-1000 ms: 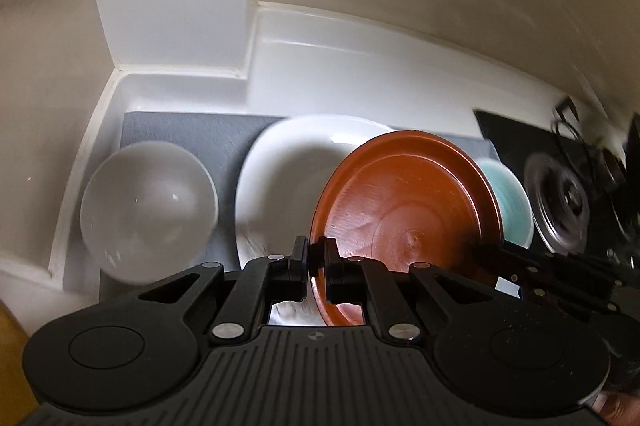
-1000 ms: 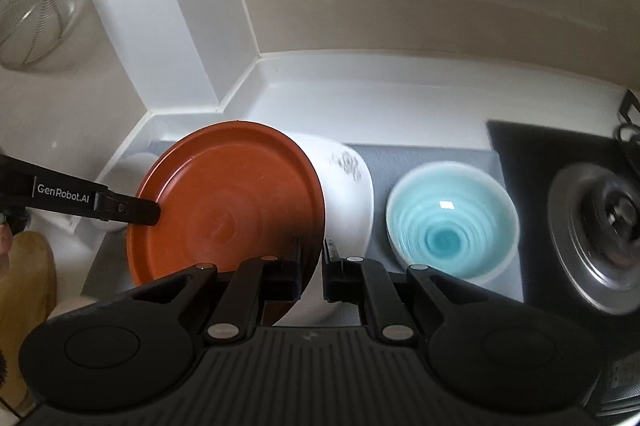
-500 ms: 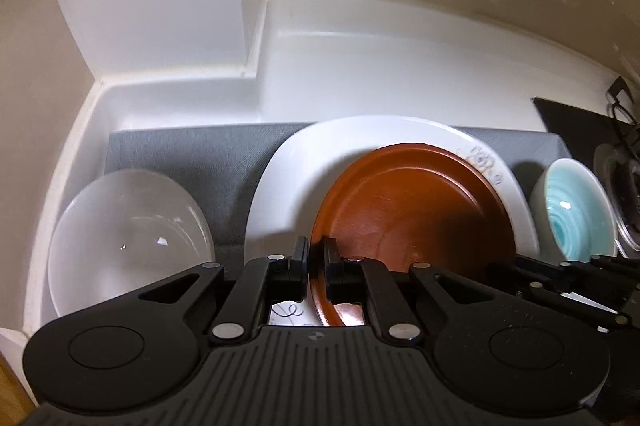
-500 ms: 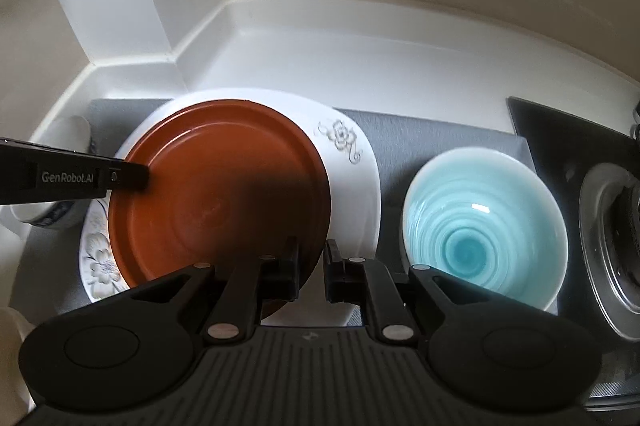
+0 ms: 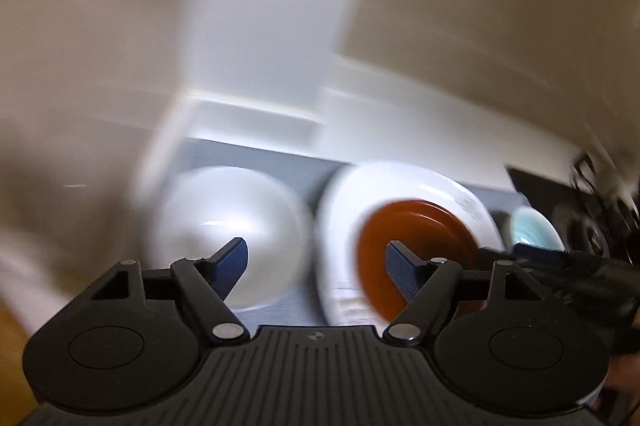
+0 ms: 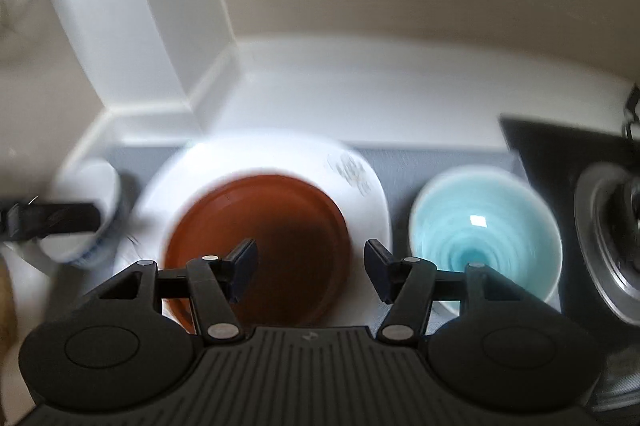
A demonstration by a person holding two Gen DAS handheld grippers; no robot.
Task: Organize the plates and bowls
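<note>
Right wrist view shows your right gripper (image 6: 310, 268) spread wide and empty above the brown plate (image 6: 260, 242), which lies nested on the white floral plate (image 6: 352, 170); the left gripper (image 5: 318, 264) is equally agape. Swing fast and you may clip the blue bowl (image 6: 486, 230).

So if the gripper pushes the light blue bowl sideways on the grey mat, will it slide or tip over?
The light blue bowl looks glazed and rigid, so probably fragile. It appears tall-sided, so a high push might tip it. The grey mat looks fabric-like and likely resists sliding.
</note>
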